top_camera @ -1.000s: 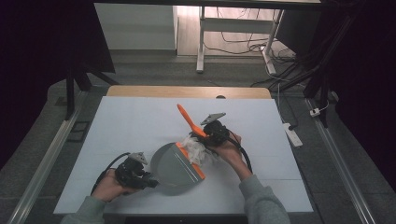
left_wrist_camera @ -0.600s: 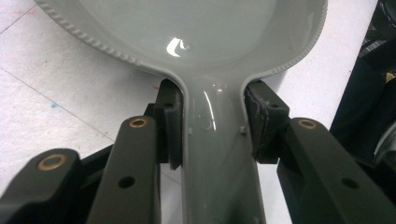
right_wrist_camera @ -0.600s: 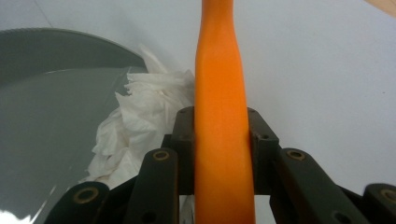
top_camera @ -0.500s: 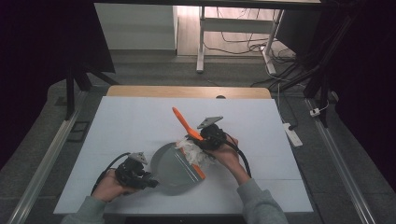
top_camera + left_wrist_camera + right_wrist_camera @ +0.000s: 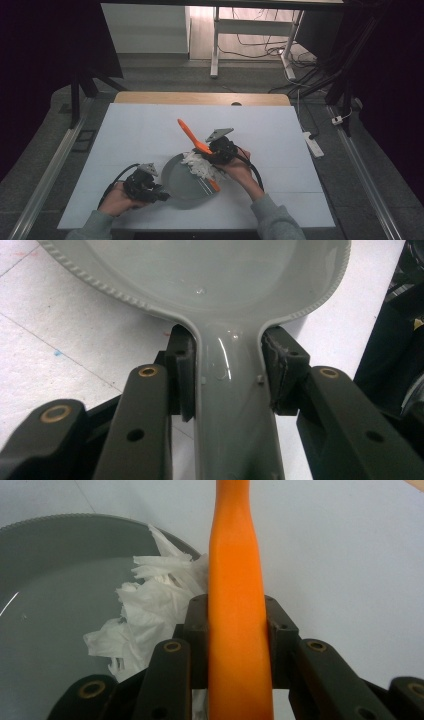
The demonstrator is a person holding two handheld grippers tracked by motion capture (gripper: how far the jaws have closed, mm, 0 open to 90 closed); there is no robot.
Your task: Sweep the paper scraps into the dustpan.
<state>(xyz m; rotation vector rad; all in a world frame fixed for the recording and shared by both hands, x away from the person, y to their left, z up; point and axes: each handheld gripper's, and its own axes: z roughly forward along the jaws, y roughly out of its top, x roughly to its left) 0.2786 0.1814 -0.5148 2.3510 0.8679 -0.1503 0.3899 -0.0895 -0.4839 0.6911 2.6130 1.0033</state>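
A grey dustpan [image 5: 180, 181] lies near the front of the white table. My left gripper [image 5: 161, 195] is shut on its handle [image 5: 232, 405], and the left gripper view has the pads pressing both sides. My right gripper [image 5: 206, 149] is shut on an orange brush handle [image 5: 187, 131] that slants up and to the far left. In the right gripper view the orange handle [image 5: 235, 555] runs straight up between the jaws. Crumpled white paper [image 5: 200, 166] rests at the pan's right side, under the right gripper. The same paper [image 5: 150, 610] lies against the pan's rim [image 5: 45, 522]. An orange strip [image 5: 215, 186] shows at the pan's right edge.
The white table top [image 5: 140, 135] stretches bare to the left, right and far side of the pan. A wooden edge [image 5: 200, 97] borders the table's far side. Metal rails [image 5: 55, 160] run along both sides on the floor, with cables beyond the table.
The right gripper and the orange handle have shifted left, towards the pan's middle. White paper now shows at the pan's right side. The left gripper and pan have stayed put.
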